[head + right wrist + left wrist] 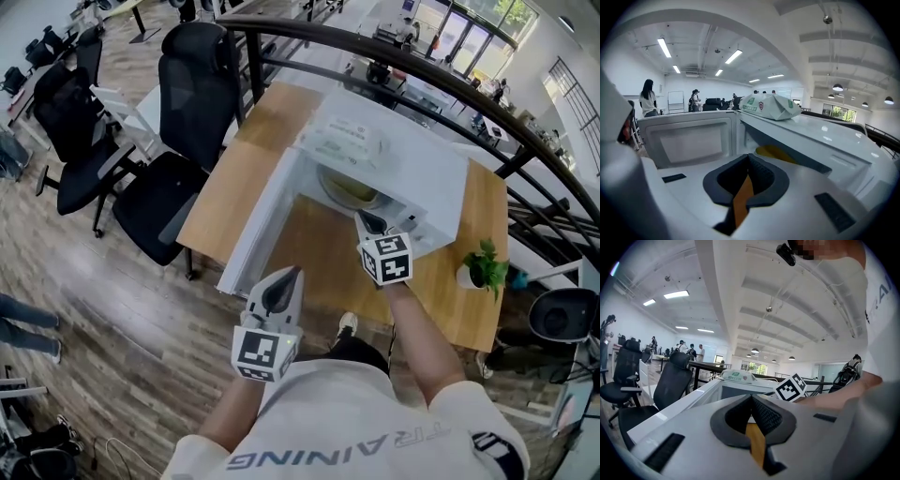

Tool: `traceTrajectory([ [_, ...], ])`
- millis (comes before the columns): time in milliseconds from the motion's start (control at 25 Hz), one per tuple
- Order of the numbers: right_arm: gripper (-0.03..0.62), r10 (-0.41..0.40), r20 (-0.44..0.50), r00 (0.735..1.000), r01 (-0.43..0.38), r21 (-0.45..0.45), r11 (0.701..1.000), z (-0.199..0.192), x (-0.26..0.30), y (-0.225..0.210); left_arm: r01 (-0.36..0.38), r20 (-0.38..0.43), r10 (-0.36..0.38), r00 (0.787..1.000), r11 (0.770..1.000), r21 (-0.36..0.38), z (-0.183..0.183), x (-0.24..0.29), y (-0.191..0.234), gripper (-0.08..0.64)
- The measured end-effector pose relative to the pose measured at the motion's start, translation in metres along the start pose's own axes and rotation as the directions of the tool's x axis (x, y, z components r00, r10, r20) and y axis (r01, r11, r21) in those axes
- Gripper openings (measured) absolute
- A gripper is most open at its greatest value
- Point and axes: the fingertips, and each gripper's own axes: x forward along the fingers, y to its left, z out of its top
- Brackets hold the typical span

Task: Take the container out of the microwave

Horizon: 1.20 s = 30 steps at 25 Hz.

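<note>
A white microwave (427,173) stands on the wooden table (225,192) with its door (264,220) swung open to the left. Inside lies a yellow container (350,191), partly hidden under the cavity's roof; the right gripper view shows this container (777,153) just beyond the jaws. My right gripper (366,218) is shut and empty, its tips at the cavity's mouth, apart from the container. Nearer me, my left gripper (296,272) hovers by the door's outer end, shut on nothing. In each gripper view the right gripper (748,157) and the left gripper (751,397) show pads that meet.
A white packet with green print (343,144) lies on the microwave's top. A small potted plant (483,266) stands at the table's right end. Black office chairs (178,141) stand left of the table, and a dark railing (412,70) runs behind it.
</note>
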Motion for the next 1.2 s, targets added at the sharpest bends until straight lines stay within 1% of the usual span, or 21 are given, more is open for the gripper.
traceTrajectory([
  [80, 0.020, 0.001, -0.015, 1.000, 0.000, 0.025, 1.000, -0.004, 0.013, 0.000, 0.001, 0.008, -0.001, 1.000, 1.000, 0.001, 0.000, -0.001, 0.000, 0.032],
  [160, 0.020, -0.006, -0.030, 1.000, 0.007, 0.024, 1.000, -0.009, 0.026, 0.000, 0.001, 0.010, -0.001, 1.000, 1.000, -0.002, -0.001, -0.002, 0.001, 0.031],
  [440, 0.020, -0.057, -0.110, 0.992, 0.052, -0.048, 0.997, -0.028, 0.067, -0.010, -0.004, -0.001, 0.004, 1.000, 1.000, -0.008, -0.007, -0.005, -0.001, 0.032],
  [560, 0.020, -0.083, -0.137, 0.987, 0.066, -0.124, 0.990, -0.031, 0.083, -0.011, -0.012, 0.006, 0.013, 1.000, 1.000, -0.026, -0.006, -0.005, 0.001, 0.031],
  [680, 0.020, -0.115, -0.178, 0.977, 0.077, -0.207, 0.975, -0.036, 0.095, -0.013, -0.013, 0.002, 0.013, 1.000, 1.000, -0.020, -0.008, -0.004, 0.003, 0.031],
  [800, 0.020, -0.143, -0.213, 0.967, 0.083, -0.269, 0.960, -0.042, 0.104, -0.016, -0.009, 0.009, 0.009, 1.000, 1.000, -0.025, -0.008, -0.006, 0.005, 0.031],
  [1000, 0.026, -0.166, -0.254, 0.953, 0.060, -0.380, 0.923, -0.045, 0.114, -0.017, -0.020, 0.030, 0.022, 0.999, 0.998, -0.051, -0.002, -0.006, 0.008, 0.032],
  [1120, 0.059, -0.184, -0.268, 0.946, 0.051, -0.436, 0.898, -0.046, 0.119, -0.018, -0.020, 0.016, 0.021, 1.000, 0.999, -0.039, -0.005, -0.006, 0.011, 0.032],
  [1200, 0.091, -0.191, -0.284, 0.939, 0.042, -0.458, 0.888, -0.049, 0.123, -0.019, -0.022, 0.014, 0.022, 1.000, 0.999, -0.041, -0.006, -0.006, 0.012, 0.031],
])
